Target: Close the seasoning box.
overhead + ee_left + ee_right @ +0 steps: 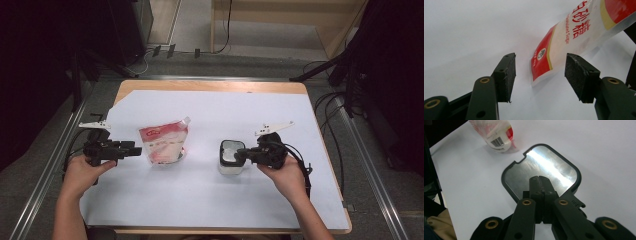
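A red and white sugar pouch point(164, 142) with a corner spout stands upright left of centre on the white sheet. My left gripper point(137, 149) is open just left of the pouch and level with its lower part. In the left gripper view the pouch point(564, 42) lies beyond the spread jaws point(540, 72), with nothing between them. A clear box point(231, 156) with a black-rimmed, shiny metal lid point(549, 167) sits right of centre. My right gripper point(239, 156) is shut, its joined tips point(539, 178) over the lid's near part; whether they touch it I cannot tell. The pouch's barcode side point(496, 132) shows farther off.
A white sheet point(210, 200) covers most of the wooden table point(210, 86). Metal rails point(372, 165) run along both sides of the table. Black cables point(332, 107) and dark stands lie beyond the right and left edges.
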Action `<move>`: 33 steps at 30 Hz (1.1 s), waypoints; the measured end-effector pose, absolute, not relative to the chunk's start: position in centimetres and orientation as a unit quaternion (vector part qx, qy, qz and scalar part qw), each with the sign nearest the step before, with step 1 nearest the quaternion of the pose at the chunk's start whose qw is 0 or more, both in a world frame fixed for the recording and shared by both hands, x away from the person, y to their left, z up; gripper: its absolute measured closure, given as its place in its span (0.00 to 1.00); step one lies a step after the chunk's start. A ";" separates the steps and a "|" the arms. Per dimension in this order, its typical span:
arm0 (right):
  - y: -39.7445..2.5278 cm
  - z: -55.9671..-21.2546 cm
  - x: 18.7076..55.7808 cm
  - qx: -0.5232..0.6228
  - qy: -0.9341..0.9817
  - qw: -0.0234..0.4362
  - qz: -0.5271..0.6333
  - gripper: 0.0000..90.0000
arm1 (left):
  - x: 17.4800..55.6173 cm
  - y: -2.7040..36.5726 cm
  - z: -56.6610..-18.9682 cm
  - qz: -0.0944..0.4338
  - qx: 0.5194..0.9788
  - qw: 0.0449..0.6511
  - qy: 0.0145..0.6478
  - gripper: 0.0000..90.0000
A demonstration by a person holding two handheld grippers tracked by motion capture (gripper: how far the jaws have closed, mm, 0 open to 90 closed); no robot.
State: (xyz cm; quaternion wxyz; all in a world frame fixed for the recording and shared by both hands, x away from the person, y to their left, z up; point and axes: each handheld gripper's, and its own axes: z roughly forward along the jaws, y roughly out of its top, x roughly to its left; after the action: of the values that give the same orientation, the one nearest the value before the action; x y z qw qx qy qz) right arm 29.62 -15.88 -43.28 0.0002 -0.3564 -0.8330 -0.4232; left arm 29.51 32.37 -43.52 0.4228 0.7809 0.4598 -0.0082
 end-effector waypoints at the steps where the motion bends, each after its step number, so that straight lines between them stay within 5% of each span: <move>1: -15.7 -43.4 29.6 -0.355 -0.834 0.002 -0.422 1.00 | 29.5 32.4 -43.5 -0.009 0.781 0.423 0.460 0.48; 7: -15.8 -43.4 29.6 -0.354 -0.833 0.001 -0.425 0.98 | 29.5 32.4 -43.5 -0.008 0.781 0.422 0.461 0.48; 21: -19.5 -41.9 30.0 -0.354 -0.801 -0.071 -0.477 0.56 | 29.6 32.2 -43.6 -0.008 0.782 0.421 0.459 0.48; 33: -23.7 -43.4 31.2 -0.391 -0.780 -0.104 -0.478 0.54 | 29.6 32.1 -43.7 -0.006 0.784 0.418 0.459 0.48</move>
State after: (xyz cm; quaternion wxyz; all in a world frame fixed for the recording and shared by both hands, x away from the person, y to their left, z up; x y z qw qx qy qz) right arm 31.25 -23.65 -43.37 -0.1037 -0.3912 -0.7798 -0.4777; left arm 29.56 32.08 -43.72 0.4175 0.7842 0.4590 -0.0056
